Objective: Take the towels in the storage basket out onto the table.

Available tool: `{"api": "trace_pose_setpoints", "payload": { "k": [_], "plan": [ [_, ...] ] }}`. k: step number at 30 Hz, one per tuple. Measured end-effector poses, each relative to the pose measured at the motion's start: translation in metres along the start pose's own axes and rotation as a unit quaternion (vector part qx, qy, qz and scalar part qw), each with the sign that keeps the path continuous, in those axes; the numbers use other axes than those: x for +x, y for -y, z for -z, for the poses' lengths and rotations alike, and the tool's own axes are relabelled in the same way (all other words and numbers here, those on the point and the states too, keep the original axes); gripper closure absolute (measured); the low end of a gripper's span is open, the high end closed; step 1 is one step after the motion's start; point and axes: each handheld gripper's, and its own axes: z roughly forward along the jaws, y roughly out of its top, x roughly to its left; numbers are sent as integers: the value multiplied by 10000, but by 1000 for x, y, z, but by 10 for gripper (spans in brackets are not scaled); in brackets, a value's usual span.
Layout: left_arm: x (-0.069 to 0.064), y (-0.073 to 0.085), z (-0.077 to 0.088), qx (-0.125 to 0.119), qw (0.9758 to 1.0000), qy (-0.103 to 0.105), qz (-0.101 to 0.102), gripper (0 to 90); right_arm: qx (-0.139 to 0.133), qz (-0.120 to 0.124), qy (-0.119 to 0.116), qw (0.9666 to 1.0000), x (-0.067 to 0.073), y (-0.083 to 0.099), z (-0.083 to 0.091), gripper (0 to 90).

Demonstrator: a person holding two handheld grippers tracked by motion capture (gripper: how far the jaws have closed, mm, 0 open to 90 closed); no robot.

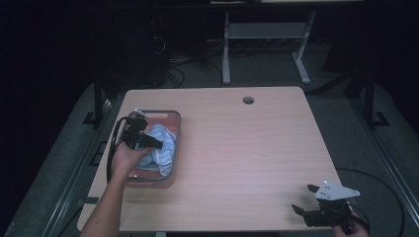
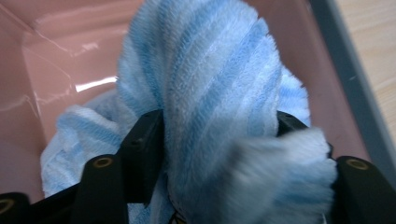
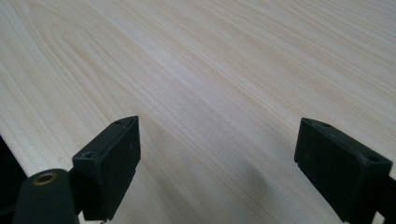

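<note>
One blue striped towel (image 2: 210, 88) lies bunched in one pink tray (image 1: 170, 118) near the desk's (image 1: 247, 148) left edge. The left gripper (image 1: 157, 144), hand angled down into the tray, has its jaws clamped on a towel fold. The right gripper (image 1: 304, 197) rests at the near right corner, jaws wide apart

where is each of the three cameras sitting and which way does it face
High view: fixed above the person's side, looking forward and down on the table; a forearm with the left gripper in the tray, and the right gripper at the near right corner.
Left gripper view: rides on the left gripper, looking down into the pink tray; its jaws pinch the blue striped cloth.
Right gripper view: rides on the right gripper, facing bare tabletop; jaws wide apart.
Shared: high and left gripper views both show cloth and tray.
</note>
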Motion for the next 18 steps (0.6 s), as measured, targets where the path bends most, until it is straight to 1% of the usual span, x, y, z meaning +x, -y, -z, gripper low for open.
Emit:
{"api": "trace_pose_setpoints", "payload": {
  "k": [1,2,3,6,7,8,9,10,13,14,15,16,17,18],
  "plan": [
    [-1,0,-2,55,10000,-52,-30,440,-5,1,-2,10000,0,0,0,138],
    [-3,-1,-6,244,9995,-139,-144,452,-5,0,-4,10000,0,0,0,138],
    [-3,-1,-8,295,9991,-209,-201,477,-2,-8,-8,10000,0,0,0,139],
    [-4,-1,-11,450,9983,-277,-240,556,15,-7,-11,10000,1,0,1,138],
    [-4,-1,-11,450,9983,-277,-240,587,0,-12,-6,10000,1,0,1,138],
    [-5,-1,-12,478,9981,-324,-236,587,0,-12,-6,10000,1,0,1,138],
    [-5,-1,-13,525,9978,-341,-228,630,-23,-12,-25,10000,1,0,1,138],
    [-4,-2,-12,500,9981,-306,-163,644,-16,7,-19,10000,1,0,2,138],
    [-3,-1,-10,479,9984,-260,-172,653,-30,0,-18,10000,1,0,2,138],
    [-2,1,-7,388,9990,-175,-134,654,-36,-2,-21,10000,1,0,2,138],
    [-2,1,-7,388,9990,-175,-134,657,-36,-2,-21,10000,1,0,2,138],
    [-1,2,-4,349,9993,-118,-104,657,-41,-7,-22,10000,1,0,2,138],
    [0,5,2,184,9998,-8,-39,660,-41,-16,-15,10000,1,0,2,138],
    [0,5,2,184,9998,-8,-39,661,-42,-19,-15,10000,1,0,2,138]
  ]
}}
